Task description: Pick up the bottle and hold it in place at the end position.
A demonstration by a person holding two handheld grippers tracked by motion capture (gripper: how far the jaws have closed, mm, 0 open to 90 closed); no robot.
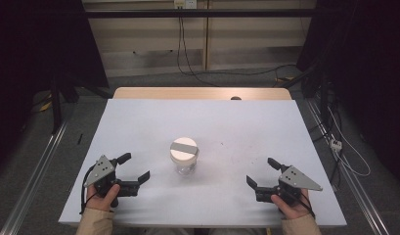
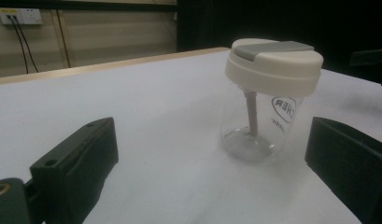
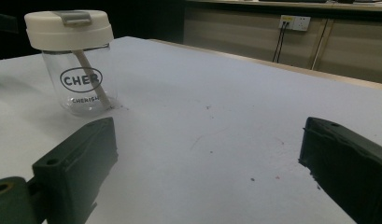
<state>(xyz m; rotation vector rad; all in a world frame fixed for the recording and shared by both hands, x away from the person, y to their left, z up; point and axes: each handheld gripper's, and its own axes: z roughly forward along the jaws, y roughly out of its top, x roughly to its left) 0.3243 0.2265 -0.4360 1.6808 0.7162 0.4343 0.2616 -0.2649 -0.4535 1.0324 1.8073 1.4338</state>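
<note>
While both tools sit wide open and empty on the desk, my left tool (image 1: 135,167) has the jar (image 1: 184,156) just ahead to its right; nudge that tall glass and it tips. Inside: one pale stick hanging from the cream lid (image 2: 273,65). My right tool (image 1: 262,172) is well apart.

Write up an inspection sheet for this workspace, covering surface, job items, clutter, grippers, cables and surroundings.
Surface: white table cover, a few dark specks.
Job's things: clear jar upright at centre, cream lid on, straw inside.
Clutter: nothing seen.
Grippers: left gripper and right gripper open, empty, either side of the jar, apart from it.
Cables: wall cables hang behind the table.
Surroundings: wall sockets, floor rails, dark edges.
</note>
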